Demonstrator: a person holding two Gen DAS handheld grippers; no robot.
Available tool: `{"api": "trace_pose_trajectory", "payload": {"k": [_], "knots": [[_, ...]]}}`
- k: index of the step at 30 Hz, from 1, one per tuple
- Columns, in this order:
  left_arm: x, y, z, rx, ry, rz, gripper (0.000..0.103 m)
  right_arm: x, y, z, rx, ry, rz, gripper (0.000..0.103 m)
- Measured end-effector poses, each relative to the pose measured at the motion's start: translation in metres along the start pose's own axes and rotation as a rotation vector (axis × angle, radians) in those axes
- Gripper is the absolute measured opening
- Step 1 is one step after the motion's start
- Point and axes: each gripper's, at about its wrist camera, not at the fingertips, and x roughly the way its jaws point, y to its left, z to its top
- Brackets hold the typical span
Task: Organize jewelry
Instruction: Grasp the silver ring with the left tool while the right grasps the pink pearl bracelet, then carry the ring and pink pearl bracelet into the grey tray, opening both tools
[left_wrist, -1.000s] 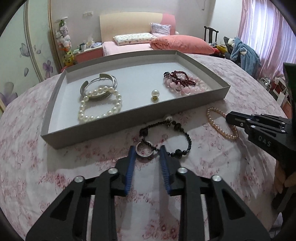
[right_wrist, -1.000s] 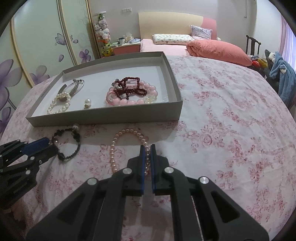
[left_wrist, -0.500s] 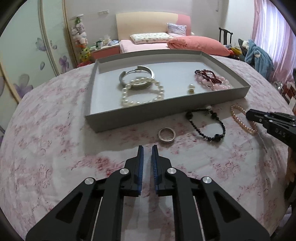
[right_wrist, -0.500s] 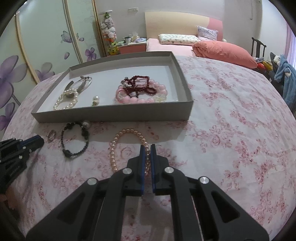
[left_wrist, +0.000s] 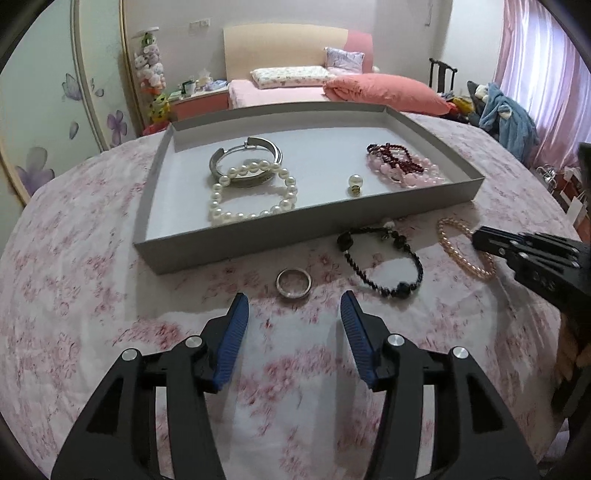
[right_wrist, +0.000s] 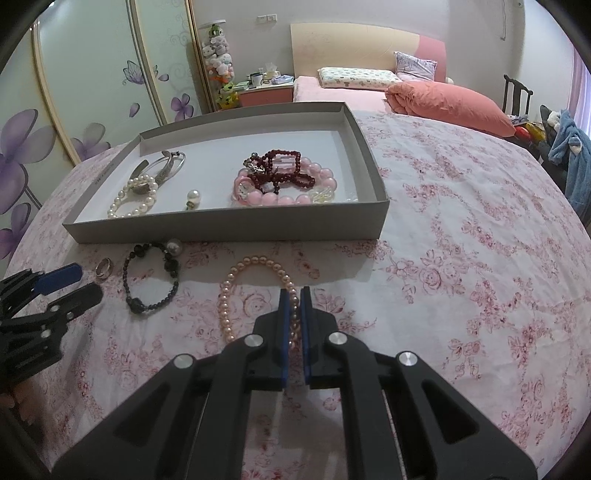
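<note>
Silver ring (left_wrist: 293, 283): flat on the table, at 12 o'clock just beyond the left gripper (left_wrist: 294, 308), whose fingers have just been opening, nothing between them.

2 wrist views, both low over the floral desk (left_wrist: 92, 295), tilted down and facing the bed (right_wrist: 354, 88) at the far wall. The left camera sits close, facing the grey tray (left_wrist: 258, 236) head-on; the right one looks from further right. Both share the tray (right_wrist: 229, 225) and each other's tongs.

Pink pearl bracelet (right_wrist: 226, 295) partly behind right gripper (right_wrist: 294, 295).
</note>
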Motion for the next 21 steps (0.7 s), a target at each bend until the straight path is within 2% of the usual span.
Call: {"api": "trace_pose_trajectory", "payload": {"k": [3, 6, 10, 14, 21], "knots": [[0.008, -0.002, 0.008, -0.007, 0.000, 0.022, 0.042, 0.000, 0.000, 0.000, -0.001, 0.000, -0.001, 0.007], [0.011, 0.000, 0.012, -0.013, -0.001, 0.046, 0.024, 0.000, 0.000, 0.000, 0.000, 0.000, 0.000, 0.007], [0.004, 0.007, 0.006, -0.016, 0.006, 0.077, 0.023, 0.000, 0.000, 0.000, 0.003, 0.000, 0.004, 0.007], [-0.005, 0.016, -0.007, -0.017, -0.003, 0.078, 0.023, 0.000, 0.000, 0.000, 0.003, 0.000, 0.004, 0.007], [-0.007, 0.020, -0.009, -0.030, -0.003, 0.069, 0.023, 0.000, 0.000, 0.000, 0.003, 0.000, 0.003, 0.007]]}}
